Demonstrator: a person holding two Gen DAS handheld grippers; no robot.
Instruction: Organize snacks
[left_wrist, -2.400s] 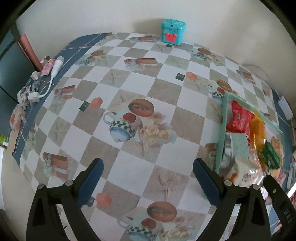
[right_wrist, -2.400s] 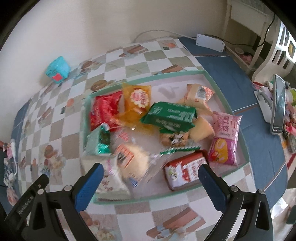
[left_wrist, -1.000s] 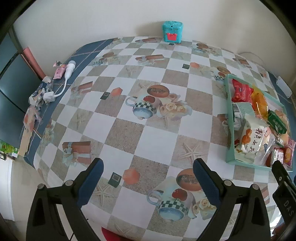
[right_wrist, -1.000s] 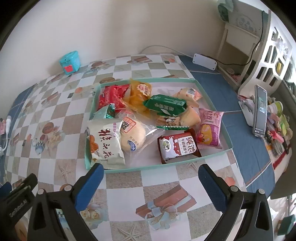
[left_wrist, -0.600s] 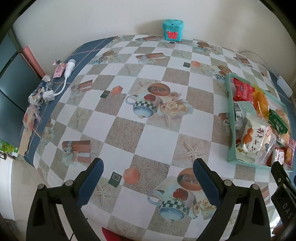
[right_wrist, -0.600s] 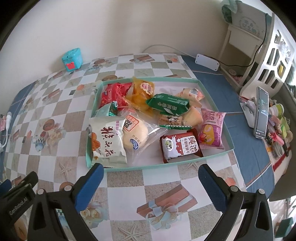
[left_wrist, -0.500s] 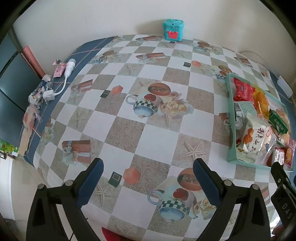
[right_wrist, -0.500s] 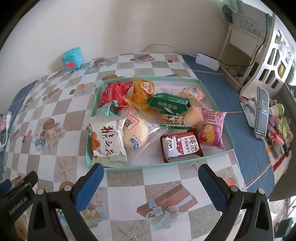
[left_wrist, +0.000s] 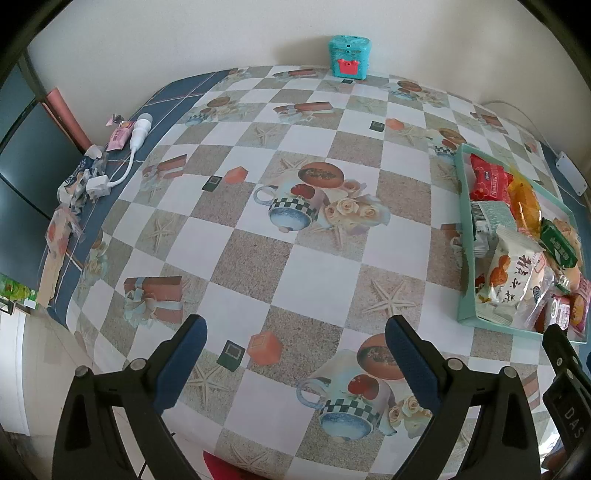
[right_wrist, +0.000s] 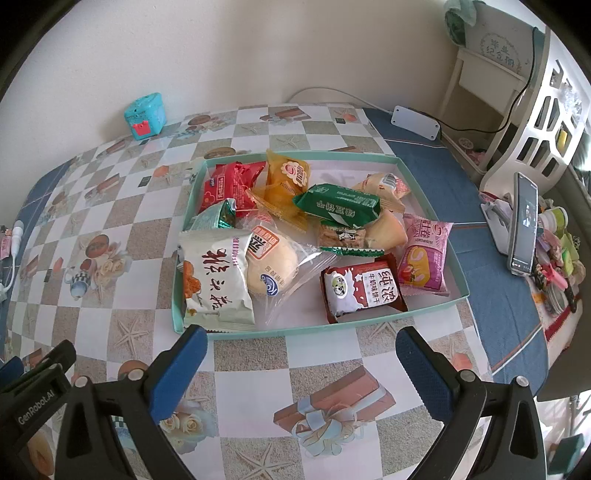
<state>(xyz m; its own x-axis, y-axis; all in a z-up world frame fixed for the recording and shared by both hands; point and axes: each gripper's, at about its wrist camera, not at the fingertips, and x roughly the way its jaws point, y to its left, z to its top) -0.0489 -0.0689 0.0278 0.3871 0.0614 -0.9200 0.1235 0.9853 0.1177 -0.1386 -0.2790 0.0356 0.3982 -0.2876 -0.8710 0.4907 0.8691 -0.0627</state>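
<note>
Both tongs, left tongs (left_wrist: 293, 338) and right tongs (right_wrist: 301, 349), are hanging spread and empty above the counter (left_wrist: 258, 258). Snacks (right_wrist: 306, 236) are lying heaped inside the teal tray (right_wrist: 460, 275), at 12 o'clock from the right tongs. Any regrouping is wanting edge-pinches, sparing the soft bun (right_wrist: 271, 267).

Far across my tabletop (left_wrist: 258, 266) a teal toy box (left_wrist: 349, 57) stands by the wall. On my left lies a white charger cable (left_wrist: 125, 162); right, a propped phone (right_wrist: 522, 229).
</note>
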